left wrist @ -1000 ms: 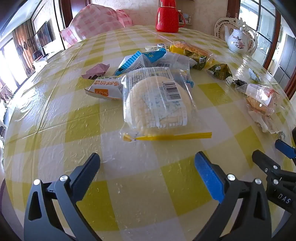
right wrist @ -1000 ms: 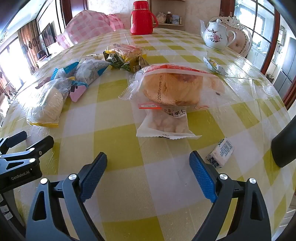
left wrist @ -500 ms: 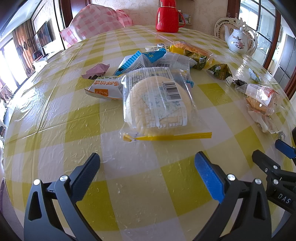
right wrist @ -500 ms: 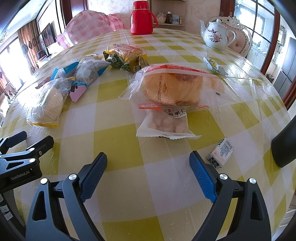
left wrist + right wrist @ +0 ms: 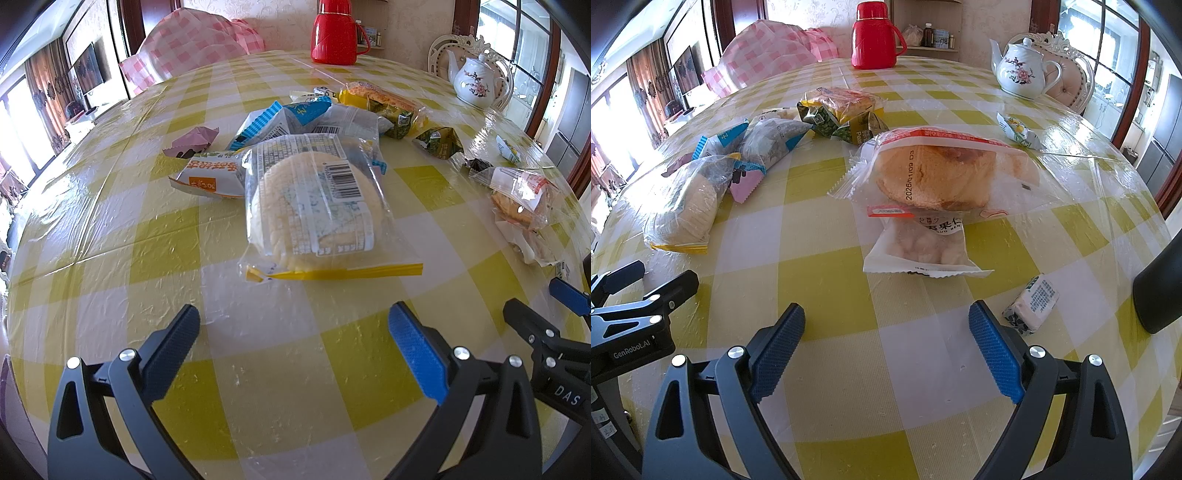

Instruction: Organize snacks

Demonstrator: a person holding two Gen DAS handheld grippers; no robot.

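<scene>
- I judge this to be the very start of the job: nothing is sorted yet, and the snacks lie scattered over the yellow-checked surface (image 5: 110,229).
- My left tool (image 5: 293,325) hovers low over the surface with its jaws spread wide and nothing between them; the clear bag of round pale cakes (image 5: 314,206) lies straight ahead of it, its yellow sealed edge nearest me.
- My right tool (image 5: 886,325) is likewise wide open and empty, aimed at the bread bag (image 5: 938,173), which rests on top of a white packet (image 5: 919,247).
- A small wrapped sweet (image 5: 1032,304) lies just beside the right tool's right finger, apart from it.
- Further back sits a loose heap: a blue and white packet (image 5: 288,118), an orange and white packet (image 5: 210,177), green packets (image 5: 834,118) and a pink wrapper (image 5: 192,140).
- A red flask (image 5: 334,33) and a white teapot (image 5: 474,77) stand at the far edge, well apart from the snacks.
- For the next move I would ease one tool forward until its jaws straddle a bag, then close gently; the thin film looks slippery and the cakes may crush, so a light pinch on the sealed edge seems safest.
- Against the pictures from a second ago I see no change: both tools sit in the same spots, equally open, and no snack has shifted.
</scene>
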